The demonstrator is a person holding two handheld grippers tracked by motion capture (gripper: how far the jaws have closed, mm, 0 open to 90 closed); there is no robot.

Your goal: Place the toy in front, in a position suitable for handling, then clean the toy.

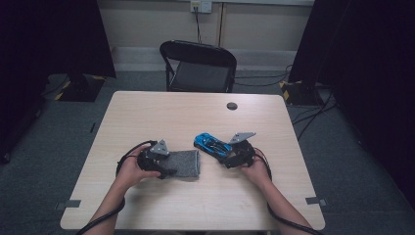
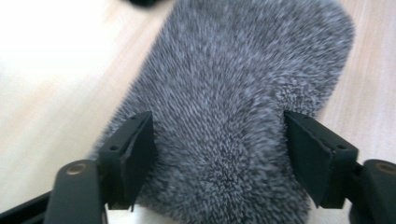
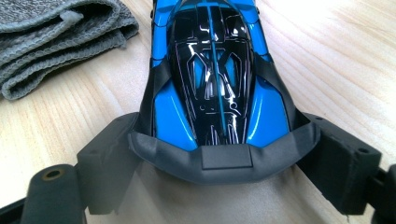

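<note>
1. A person sits at the near edge of a pale wooden table (image 1: 161,112), forearms coming in from six o'clock, a two-jaw gripper in each hand.
2. The left gripper (image 1: 169,169) lies at about seven o'clock from the table's middle, pointing toward three o'clock.
3. Its jaws straddle the near end of a folded grey cloth (image 1: 185,163). In the left gripper view the fuzzy cloth (image 2: 233,107) runs up between both black jaws, which press against its two sides, so the grip looks closed on the cloth.
4. The cloth lies flat on the table, just left of centre.
5. The right gripper (image 1: 226,153) sits at about four o'clock from the middle, pointing toward ten o'clock.
6. A blue and black toy car (image 1: 212,145) stands on the table right in front of it, at two o'clock from the cloth and apart from it.
7. In the right gripper view the car's grey tail (image 3: 224,161) sits between the jaws, which stand wide; whether the pads actually touch its flanks I cannot tell.
8. A black folding chair (image 1: 198,66) stands beyond the table at twelve o'clock.
</note>
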